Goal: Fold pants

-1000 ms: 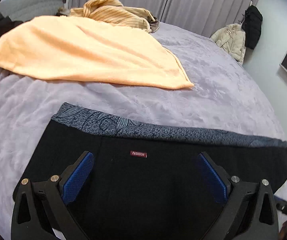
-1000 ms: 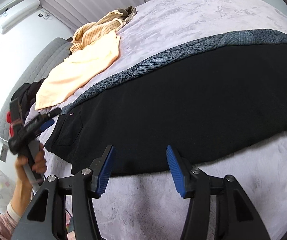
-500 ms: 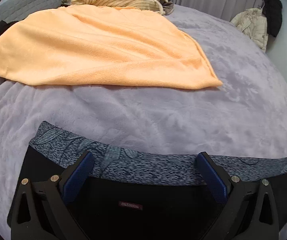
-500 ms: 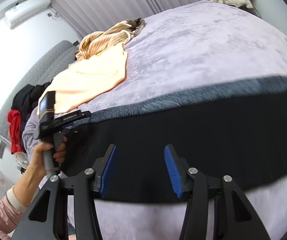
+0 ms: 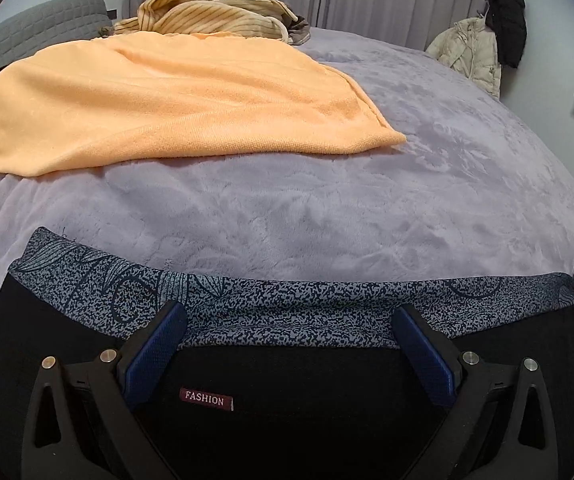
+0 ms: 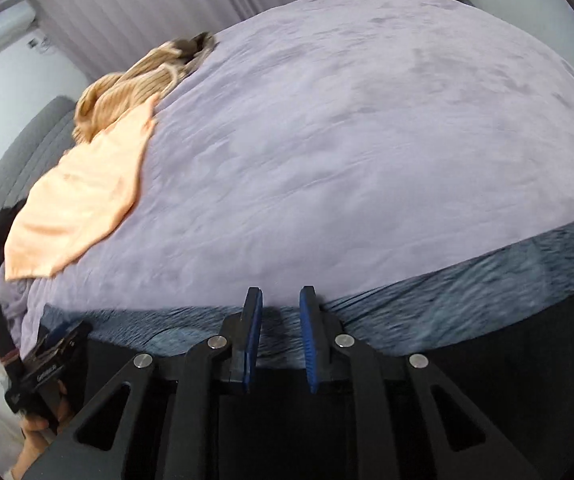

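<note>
Pants at the bottom of my views, on the bed.

The lilac bed point(image 5: 367, 208) fills both frames; an orange towel point(image 5: 159, 112) lies upper left, a striped garment point(image 5: 207, 12) beyond it. The black pants point(image 5: 287, 408) span the lower frame, patterned grey edge point(image 5: 287, 304) uppermost. My left gripper point(image 5: 289, 344) hangs spread wide above them; my right gripper point(image 6: 281, 336) has narrowed over that edge, cloth between the pads, contact unclear.

Two black plastic grippers: left gripper point(image 5: 287, 344) and right gripper point(image 6: 281, 336), each with blue textured pads point(image 5: 153, 354), silver screws point(image 6: 141, 360) and triangular cut-outs.
</note>
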